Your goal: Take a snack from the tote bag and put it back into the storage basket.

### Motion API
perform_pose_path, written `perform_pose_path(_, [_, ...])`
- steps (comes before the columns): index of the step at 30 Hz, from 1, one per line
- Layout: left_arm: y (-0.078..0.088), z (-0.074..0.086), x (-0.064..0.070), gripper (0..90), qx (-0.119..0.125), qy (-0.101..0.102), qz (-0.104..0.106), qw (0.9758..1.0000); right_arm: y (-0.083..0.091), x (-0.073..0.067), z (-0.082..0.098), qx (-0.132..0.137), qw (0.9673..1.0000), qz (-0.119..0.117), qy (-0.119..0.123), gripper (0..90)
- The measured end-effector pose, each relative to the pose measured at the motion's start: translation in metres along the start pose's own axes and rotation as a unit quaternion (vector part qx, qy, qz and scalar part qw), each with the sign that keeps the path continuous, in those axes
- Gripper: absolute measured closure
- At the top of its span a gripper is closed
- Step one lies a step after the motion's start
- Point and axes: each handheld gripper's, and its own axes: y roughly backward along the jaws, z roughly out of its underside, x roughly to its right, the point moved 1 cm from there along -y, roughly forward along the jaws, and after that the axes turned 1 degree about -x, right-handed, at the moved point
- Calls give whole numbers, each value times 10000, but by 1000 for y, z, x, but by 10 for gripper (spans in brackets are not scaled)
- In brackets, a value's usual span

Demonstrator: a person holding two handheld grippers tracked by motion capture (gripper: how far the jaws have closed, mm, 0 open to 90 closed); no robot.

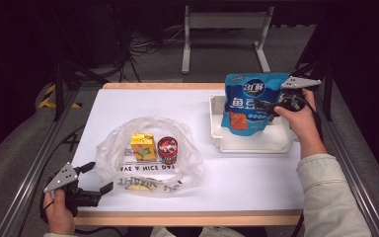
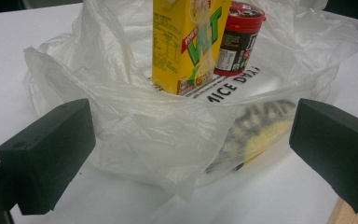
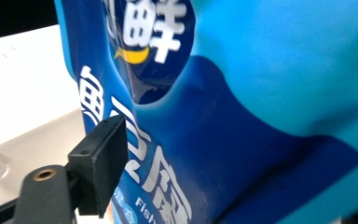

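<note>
Nearest the person, the left claw [image 1: 96,178] is held in the left hand [image 1: 59,210] at the front left corner of the white worktop [image 1: 246,182], its jaws spread wide with nothing between them. Just beyond its tips a crumpled clear plastic bag [image 1: 148,177] lies flat on the worktop; in the left gripper view the bag's near edge [image 2: 158,135] is seen between the two black jaws but apart from both. On the bag a yellow drink carton [image 1: 143,146] and a red-lidded cup [image 1: 168,149] stand upright, side by side and touching or nearly so. Farther off, at the right, a white tray [image 1: 256,144] rests on the worktop. A blue snack pouch [image 1: 250,103] stands upright in the tray, leaning slightly. The right claw [image 1: 271,106], carried in the right hand [image 1: 301,118], is seen at the pouch's right side. In the right gripper view the pouch [image 3: 261,116] lies just beside one black pad [image 3: 100,163]; the jaws stand wide, and the other jaw is hidden, so contact cannot be judged.
</note>
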Motion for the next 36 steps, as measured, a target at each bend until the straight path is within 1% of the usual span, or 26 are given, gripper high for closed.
perform_pose_path(2, [-1,-1,0,7,-25,-15,17,10000,5,-2,-1,45,10000,6,4,206])
perform_pose_path(5, [-3,-2,0,7,2,-14,23,10000,13,-2,-2,99,9999,25,12,196])
perform_pose_path(9, [-4,-3,-1,7,-8,-27,44,10000,26,-1,-5,68,9999,92,43,191])
perform_pose_path(14, [-5,-3,-1,7,-8,-22,55,10000,41,-2,-8,161,9997,129,91,183])
perform_pose_path(17, [-5,-3,0,7,-3,-19,58,10000,49,-4,-9,131,9996,165,169,181])
perform_pose_path(21, [-4,-3,0,7,-1,-21,54,10000,58,-4,-9,112,9995,210,198,180])
perform_pose_path(25, [-5,-3,0,7,-3,-19,60,10000,68,-6,-8,152,9994,255,160,180])
perform_pose_path(26, [-5,-3,0,7,5,-18,63,10000,73,-8,-8,159,9995,253,140,180])
perform_pose_path(28, [-5,-3,0,7,-4,-18,54,10000,75,-9,-7,165,9994,253,153,180])
perform_pose_path(29, [-5,-3,0,7,-3,-13,55,10000,80,-12,-7,162,9994,270,163,180])
perform_pose_path(31, [-5,-3,0,7,4,-11,58,10000,81,-13,-8,162,9994,268,165,180])
perform_pose_path(33, [-5,-3,1,7,3,-14,55,10000,86,-18,-9,194,9993,194,238,180])
perform_pose_path(36, [-4,-4,0,7,-2,-19,53,10000,89,-24,-10,227,9994,117,253,178])
